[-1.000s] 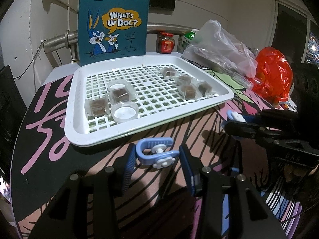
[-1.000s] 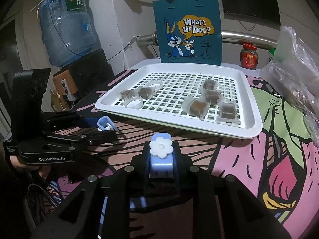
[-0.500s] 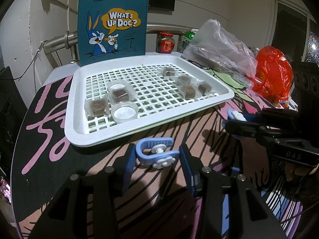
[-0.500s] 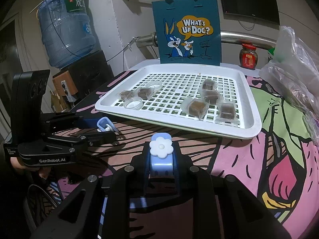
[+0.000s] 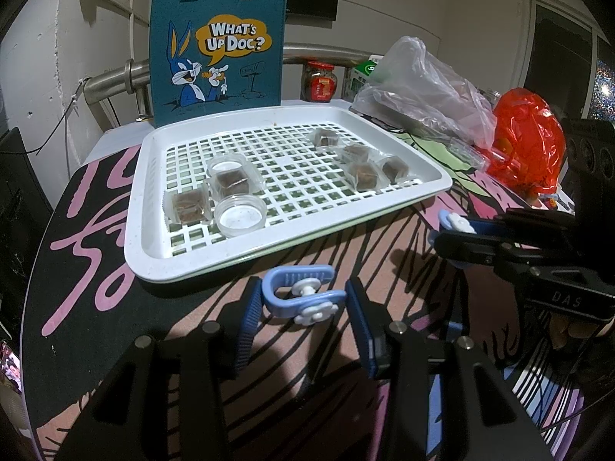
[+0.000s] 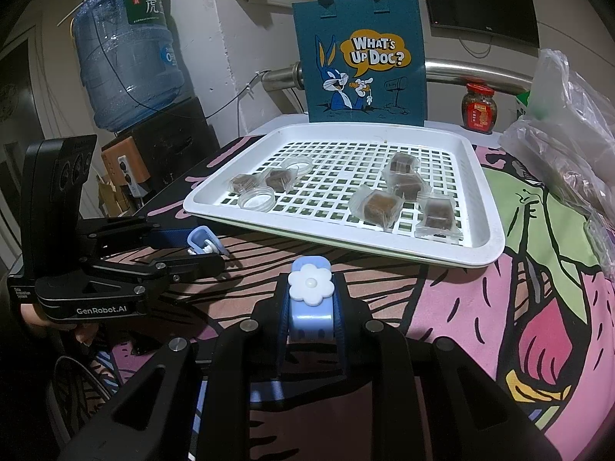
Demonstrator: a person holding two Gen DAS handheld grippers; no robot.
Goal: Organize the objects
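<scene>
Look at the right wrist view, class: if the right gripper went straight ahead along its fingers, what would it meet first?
Probably the near rim of the white tray. The right gripper, shut on a blue flower clip, points over bare tablecloth toward it; height is unclear, so it might pass over the rim toward the wrapped brown cubes.

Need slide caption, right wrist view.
Right gripper clamps blue flower clip before white slotted tray of wrapped brown cubes.

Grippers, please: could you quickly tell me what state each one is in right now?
Left gripper: open, with a blue clip between its fingers, not clamped.
Right gripper: shut on a blue flower clip.
</scene>
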